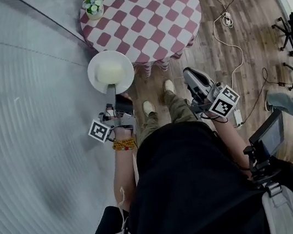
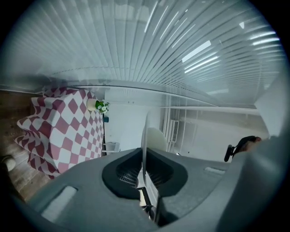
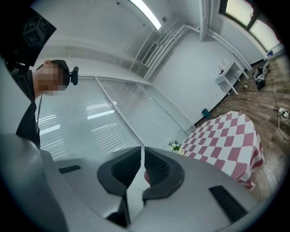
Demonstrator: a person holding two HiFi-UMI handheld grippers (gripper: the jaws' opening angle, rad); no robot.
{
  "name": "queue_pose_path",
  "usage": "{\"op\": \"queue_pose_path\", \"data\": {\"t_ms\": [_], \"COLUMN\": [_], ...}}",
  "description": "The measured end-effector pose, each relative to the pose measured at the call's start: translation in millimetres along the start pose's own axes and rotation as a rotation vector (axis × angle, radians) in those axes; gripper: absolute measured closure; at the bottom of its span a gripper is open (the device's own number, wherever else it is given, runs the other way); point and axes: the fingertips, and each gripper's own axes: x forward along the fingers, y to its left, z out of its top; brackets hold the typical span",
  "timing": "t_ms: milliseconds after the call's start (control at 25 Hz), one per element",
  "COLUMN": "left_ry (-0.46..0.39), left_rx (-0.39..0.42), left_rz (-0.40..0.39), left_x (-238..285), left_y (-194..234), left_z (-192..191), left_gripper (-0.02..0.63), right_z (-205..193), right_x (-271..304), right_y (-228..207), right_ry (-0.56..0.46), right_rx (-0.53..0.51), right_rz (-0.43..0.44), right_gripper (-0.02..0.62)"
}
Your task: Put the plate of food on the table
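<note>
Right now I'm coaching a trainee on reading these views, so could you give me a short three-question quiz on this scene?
1. True or false: the plate already rests on the table.
2. What is the left gripper shut on? A) the plate's rim B) a cup C) nothing
3. Fill in: standing near the table's edge is a small ____.
Key: 1 false, it is held short of the table; 2 A; 3 pot of flowers.
</note>
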Motion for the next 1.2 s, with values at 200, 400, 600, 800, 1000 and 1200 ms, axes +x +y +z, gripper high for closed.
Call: {"op": "queue_pose_path", "data": {"t_ms": [200, 400, 600, 800, 1000, 1200], "left_ry": [-0.025, -0.043, -0.098, -0.152, -0.135, -0.115], "left_rx": [0.006, 0.039, 0.117, 0.085, 0.098, 0.052], "left_rz": [0.048, 0.067, 0.095, 0.151, 0.249, 0.275], "left_x": [41.2, 103.8, 154.9, 182.1, 181.1, 216.5], "left_y": [25.0, 43.7, 54.1, 85.9, 126.3, 166.7], "left_z": [-1.0, -15.7, -17.7, -25.3, -23.1, -7.8], "left_gripper": [0.584, 0.584, 0.584, 0.584, 0.584, 0.584], "right_z": [20.0, 56.3, 75.4, 89.8, 67.3, 64.2], "right_x": [36.4, 60.7, 90.2, 98.2, 83.2, 55.7], "right_y": [-40.9, -97.9, -156.7, -209.5, -257.4, -311.6], "right_ry": [0.029, 0.043, 0.088, 0.095, 0.133, 0.131], "right_rx": [0.019, 0.039, 0.090, 0.123, 0.146, 0.141], "right_rz": [0.040, 0.067, 0.111, 0.084, -0.010, -0.184], "right_gripper": [0.566, 0.566, 0.566, 0.566, 0.566, 0.566]}}
